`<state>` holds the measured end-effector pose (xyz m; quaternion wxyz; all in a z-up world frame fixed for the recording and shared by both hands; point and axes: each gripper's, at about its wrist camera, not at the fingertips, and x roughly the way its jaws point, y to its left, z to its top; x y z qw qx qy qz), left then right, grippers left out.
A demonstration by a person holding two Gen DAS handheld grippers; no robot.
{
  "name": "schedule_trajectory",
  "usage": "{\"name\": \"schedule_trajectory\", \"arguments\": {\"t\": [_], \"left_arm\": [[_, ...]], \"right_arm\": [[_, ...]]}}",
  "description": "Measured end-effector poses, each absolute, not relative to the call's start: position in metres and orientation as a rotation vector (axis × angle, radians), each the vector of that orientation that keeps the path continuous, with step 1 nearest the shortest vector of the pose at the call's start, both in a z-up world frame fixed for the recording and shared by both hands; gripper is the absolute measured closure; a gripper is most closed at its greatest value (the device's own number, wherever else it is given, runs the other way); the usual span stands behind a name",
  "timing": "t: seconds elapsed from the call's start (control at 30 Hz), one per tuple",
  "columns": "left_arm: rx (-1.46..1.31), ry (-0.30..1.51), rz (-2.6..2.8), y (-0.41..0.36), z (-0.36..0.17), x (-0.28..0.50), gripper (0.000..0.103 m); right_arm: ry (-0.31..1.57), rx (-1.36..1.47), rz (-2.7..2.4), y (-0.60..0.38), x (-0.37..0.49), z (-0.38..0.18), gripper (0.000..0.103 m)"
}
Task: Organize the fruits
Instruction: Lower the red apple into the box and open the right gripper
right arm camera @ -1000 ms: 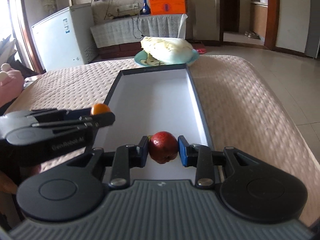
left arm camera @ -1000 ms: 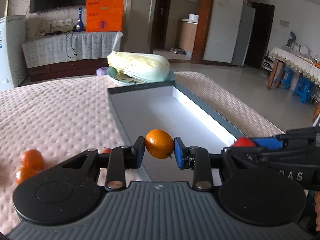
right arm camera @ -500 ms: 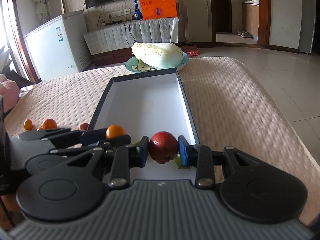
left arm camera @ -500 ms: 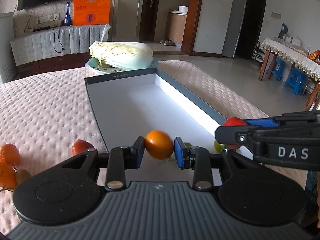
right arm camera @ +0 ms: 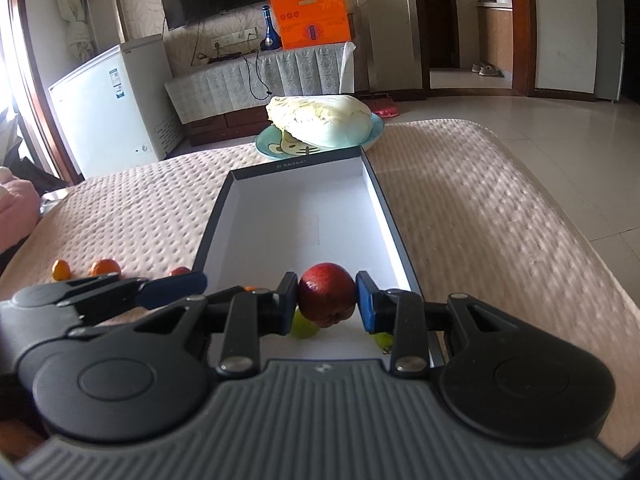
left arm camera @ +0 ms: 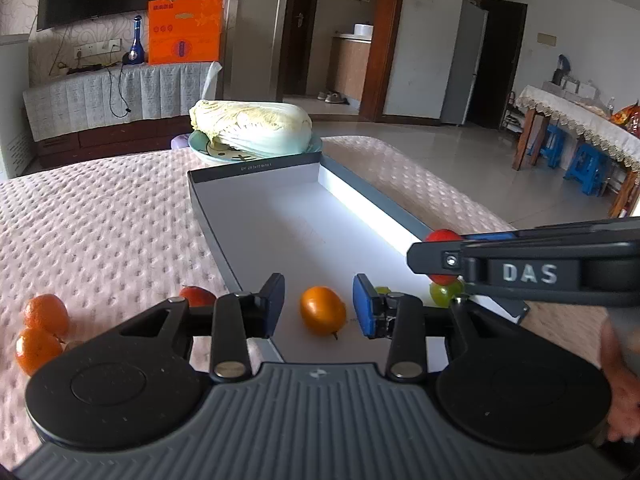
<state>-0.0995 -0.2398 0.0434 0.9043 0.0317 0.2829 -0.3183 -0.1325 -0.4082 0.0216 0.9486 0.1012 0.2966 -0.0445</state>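
My left gripper (left arm camera: 319, 305) is open at the near end of the grey box (left arm camera: 256, 176). An orange (left arm camera: 322, 315) lies on the box floor between its jaws, touching neither. My right gripper (right arm camera: 327, 300) is shut on a red apple (right arm camera: 327, 299) and holds it just above the box's near end (right arm camera: 296, 216); it shows from the side in the left wrist view (left arm camera: 442, 256). Green fruits (left arm camera: 445, 294) lie on the box floor under the apple. Two oranges (left arm camera: 45, 312) and a small red fruit (left arm camera: 196, 295) lie on the pink quilted cloth left of the box.
A cabbage (left arm camera: 252, 128) on a blue plate (right arm camera: 268, 144) stands just beyond the box's far end. The pink cloth (left arm camera: 100, 216) covers the table on both sides of the box. The table's right edge drops to a tiled floor (right arm camera: 560, 128).
My left gripper lowered toward the box's near end and opened, letting the orange go onto the box floor. My right gripper came down with the apple still held.
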Motion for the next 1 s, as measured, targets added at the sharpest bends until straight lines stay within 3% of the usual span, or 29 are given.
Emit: {"name": "schedule_trajectory", "arguments": {"t": [1.0], "left_arm": [[0.065, 0.576, -0.602, -0.174, 0.058, -0.118, 0.055]], "right_arm": [[0.633, 0.201, -0.098, -0.38, -0.099, 0.011, 0.068]]}}
